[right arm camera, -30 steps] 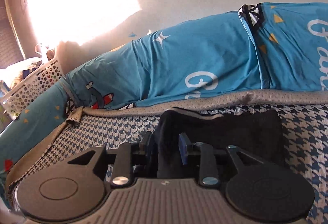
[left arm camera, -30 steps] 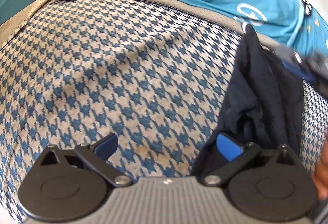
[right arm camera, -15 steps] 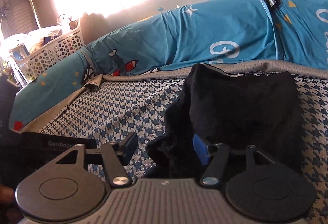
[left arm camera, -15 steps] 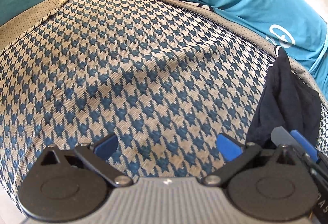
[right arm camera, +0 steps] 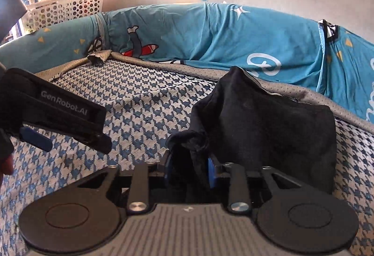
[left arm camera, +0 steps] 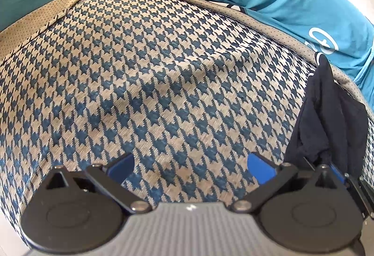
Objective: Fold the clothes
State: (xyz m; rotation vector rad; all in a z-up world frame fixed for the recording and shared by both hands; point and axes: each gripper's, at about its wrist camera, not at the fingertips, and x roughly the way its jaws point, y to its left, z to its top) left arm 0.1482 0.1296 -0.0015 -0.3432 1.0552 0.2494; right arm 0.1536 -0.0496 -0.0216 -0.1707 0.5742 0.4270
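Dark clothing point(right arm camera: 264, 122), a navy or black garment bunched into a loose heap, lies on the houndstooth bed cover point(left arm camera: 152, 82) near its far edge, just in front of the teal bedding point(right arm camera: 233, 33) printed with stars and a red rocket. One gathered fold of it runs down between the blue pads of the right claw point(right arm camera: 189, 173), whose jaws have just been closing and now pinch that fold. In the left wrist view the same garment point(left arm camera: 327, 120) shows at the right edge. The left claw point(left arm camera: 190, 166) hangs over bare houndstooth cloth with its jaws wide apart and nothing between them; it also appears at the left of the right wrist view point(right arm camera: 35, 139). A white perforated basket point(right arm camera: 63, 10) stands beyond the bedding by the bright window.
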